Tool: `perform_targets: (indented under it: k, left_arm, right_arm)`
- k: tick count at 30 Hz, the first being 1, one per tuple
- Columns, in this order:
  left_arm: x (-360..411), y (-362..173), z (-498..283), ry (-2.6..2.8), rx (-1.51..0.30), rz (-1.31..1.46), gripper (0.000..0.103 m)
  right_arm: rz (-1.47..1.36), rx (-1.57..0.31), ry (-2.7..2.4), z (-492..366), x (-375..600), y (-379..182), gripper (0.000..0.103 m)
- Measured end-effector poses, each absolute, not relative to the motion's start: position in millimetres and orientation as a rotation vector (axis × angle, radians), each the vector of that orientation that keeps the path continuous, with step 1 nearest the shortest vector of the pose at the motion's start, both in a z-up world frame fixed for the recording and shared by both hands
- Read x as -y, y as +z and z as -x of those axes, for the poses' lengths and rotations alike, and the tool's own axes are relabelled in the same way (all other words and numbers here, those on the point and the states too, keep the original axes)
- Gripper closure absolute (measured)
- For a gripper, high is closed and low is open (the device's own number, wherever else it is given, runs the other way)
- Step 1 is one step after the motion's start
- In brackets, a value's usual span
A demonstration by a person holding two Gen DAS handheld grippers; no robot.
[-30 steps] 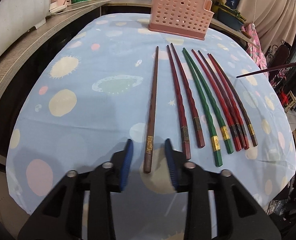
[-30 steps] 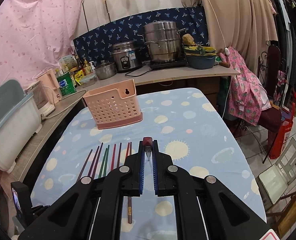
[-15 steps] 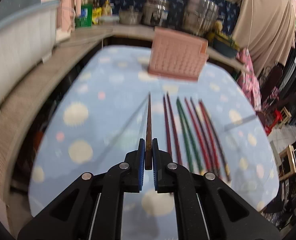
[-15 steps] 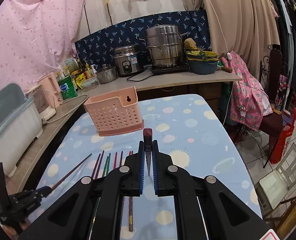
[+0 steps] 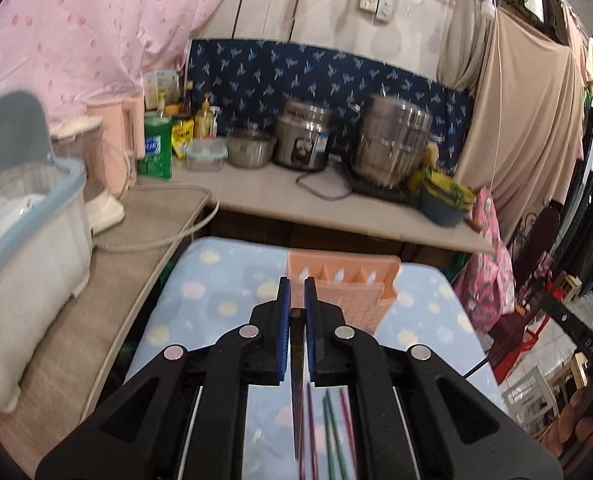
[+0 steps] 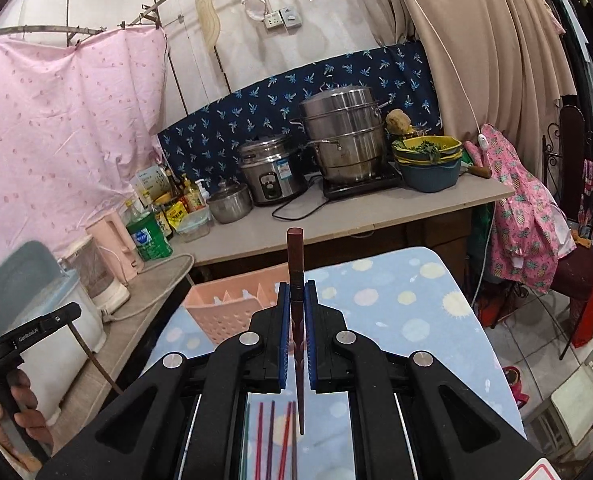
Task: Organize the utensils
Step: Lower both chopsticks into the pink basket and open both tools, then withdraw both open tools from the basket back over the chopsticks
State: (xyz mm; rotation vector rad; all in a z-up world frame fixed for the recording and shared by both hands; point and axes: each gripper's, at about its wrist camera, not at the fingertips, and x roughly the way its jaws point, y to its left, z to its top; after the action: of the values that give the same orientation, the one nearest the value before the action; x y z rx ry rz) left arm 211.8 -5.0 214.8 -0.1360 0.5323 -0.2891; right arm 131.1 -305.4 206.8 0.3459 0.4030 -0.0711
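My left gripper (image 5: pixel 297 292) is shut on a dark brown chopstick (image 5: pixel 296 384) that hangs point down between the blue pads, raised above the table. The pink perforated utensil basket (image 5: pixel 348 292) stands just beyond it. My right gripper (image 6: pixel 296 296) is shut on a dark red chopstick (image 6: pixel 295 264), held upright with its butt end sticking up. The basket also shows in the right wrist view (image 6: pixel 232 308), ahead to the left. Several red, green and purple chopsticks (image 6: pixel 272 436) lie on the tablecloth below; they also show in the left wrist view (image 5: pixel 332 428).
The table has a blue spotted cloth (image 6: pixel 408 304). A counter (image 6: pixel 336 220) behind holds pots, a rice cooker, bowls and bottles. A white-and-blue bin (image 5: pixel 24 248) and a pink kettle sit on the left counter. A chair with pink cloth (image 6: pixel 528 216) stands to the right.
My left gripper closed on the brown chopstick, lifted it off the table and tilted it point down toward the basket. My right gripper rose and moved forward with its chopstick.
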Motion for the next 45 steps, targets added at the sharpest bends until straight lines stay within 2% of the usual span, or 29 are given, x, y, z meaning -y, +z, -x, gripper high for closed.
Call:
perform_targets:
  k: [8,13,19,31,35,37,39,41,45]
  left_arm:
    - [21,280,-249,-0.265,-0.334,0.182,0.096]
    - [28,294,-285,-0.227,-0.281,0.193,0.096]
    - [32,269,-319,-0.216,-0.317,0.21,0.096]
    - [36,206,-348,-0.21,-0.441,0.191,0.096]
    - [37,194,-350,-0.204,-0.474,0.192,0.095]
    - [37,190,-350,-0.2,-0.487,0.188,0.087]
    - [36,188,-345,-0.195,-0.487,0.189,0.061]
    - [34,190,-337,-0.18,-0.47,0.189,0.045]
    - [30,193,-321,-0.187,-0.471,0.176,0.042]
  right_arm:
    - [-0.414,-0.287,0.012,-203,305,250,0.096]
    - [-0.455,-0.273,0.043,-248,303,260,0.096]
    - [-0.424,-0.313,0.041,-286,288,241,0.096]
    - [-0.413,-0.481,0.016,-324,285,164,0.096]
    - [-0.409,-0.494,0.002,-322,284,155,0.091]
    - [-0.412,-0.495,0.001,-318,284,154,0.089]
    - [-0.416,-0.486,0.0,-312,286,158,0.084]
    - [-0.422,-0.472,0.004,-305,288,163,0.079]
    - [-0.423,-0.454,0.017,-285,287,173,0.077]
